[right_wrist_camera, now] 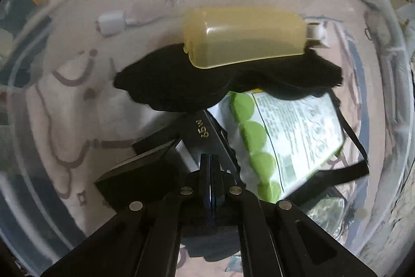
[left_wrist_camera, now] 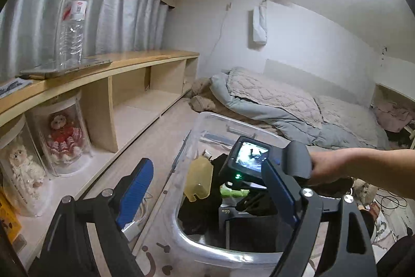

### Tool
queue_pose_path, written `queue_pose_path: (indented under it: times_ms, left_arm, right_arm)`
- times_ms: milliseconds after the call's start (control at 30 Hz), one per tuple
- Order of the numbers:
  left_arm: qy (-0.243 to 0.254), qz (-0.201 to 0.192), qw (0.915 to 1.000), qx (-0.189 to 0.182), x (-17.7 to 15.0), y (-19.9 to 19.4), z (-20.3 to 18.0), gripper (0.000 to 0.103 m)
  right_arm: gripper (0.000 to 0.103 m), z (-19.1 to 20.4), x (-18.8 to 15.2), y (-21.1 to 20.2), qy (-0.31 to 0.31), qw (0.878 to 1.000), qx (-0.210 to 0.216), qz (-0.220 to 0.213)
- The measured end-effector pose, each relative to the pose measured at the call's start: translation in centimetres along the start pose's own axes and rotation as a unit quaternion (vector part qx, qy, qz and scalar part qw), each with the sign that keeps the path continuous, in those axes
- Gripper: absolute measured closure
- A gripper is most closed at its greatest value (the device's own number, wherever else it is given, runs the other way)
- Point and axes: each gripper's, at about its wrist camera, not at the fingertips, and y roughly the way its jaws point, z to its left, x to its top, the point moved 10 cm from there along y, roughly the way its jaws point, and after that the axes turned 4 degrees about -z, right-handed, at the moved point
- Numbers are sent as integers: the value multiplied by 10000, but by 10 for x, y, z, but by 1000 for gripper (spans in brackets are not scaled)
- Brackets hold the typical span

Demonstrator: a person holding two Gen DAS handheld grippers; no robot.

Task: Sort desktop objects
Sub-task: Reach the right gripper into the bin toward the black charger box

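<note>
A clear plastic bin (left_wrist_camera: 205, 121) stands on the floor mat. In it lie a yellow translucent case (left_wrist_camera: 198, 179), a black cloth (left_wrist_camera: 192, 214), a black box marked MG9 (left_wrist_camera: 233, 220) and a green-and-white packet (left_wrist_camera: 233, 191). My left gripper (left_wrist_camera: 207, 188) is open and empty, above the bin's near rim. My right gripper (right_wrist_camera: 211, 160) reaches down into the bin (right_wrist_camera: 389, 48), fingers pressed together with nothing visible between them, just over the black box (right_wrist_camera: 199, 131). The yellow case (right_wrist_camera: 243, 35) rests on the black cloth (right_wrist_camera: 181, 85); the packet (right_wrist_camera: 290, 136) lies to the right.
A wooden shelf (left_wrist_camera: 109, 69) at left holds a water bottle (left_wrist_camera: 71, 25) and a phone (left_wrist_camera: 64, 69), with two dolls (left_wrist_camera: 64, 136) in clear cases below. A bed with a quilt (left_wrist_camera: 285, 105) lies behind. A white charger and cable (right_wrist_camera: 114, 22) lie outside the bin wall.
</note>
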Motion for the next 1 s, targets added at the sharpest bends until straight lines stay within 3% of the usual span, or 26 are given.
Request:
queue_pose_path:
  times_ms: [233, 400, 600, 767, 1000]
  left_arm:
    - [144, 103, 9998, -14, -9, 11, -3, 17]
    - [193, 149, 9996, -133, -13, 11, -10, 17]
    - [238, 69, 9994, -230, -8, 8, -15, 17]
    - [277, 74, 9993, -260, -8, 9, -19, 17]
    - [295, 53, 9992, -278, -7, 7, -20, 17]
  right_arm:
    - [102, -17, 15, 14, 210, 9997, 17, -100]
    - [103, -4, 4, 33, -331, 9991, -63, 244]
    - [101, 8, -20, 26, -395, 9948, 677, 650]
    - [101, -1, -30, 45, -367, 9952, 278, 858]
    - [101, 1, -49, 40, -505, 9931, 402, 980]
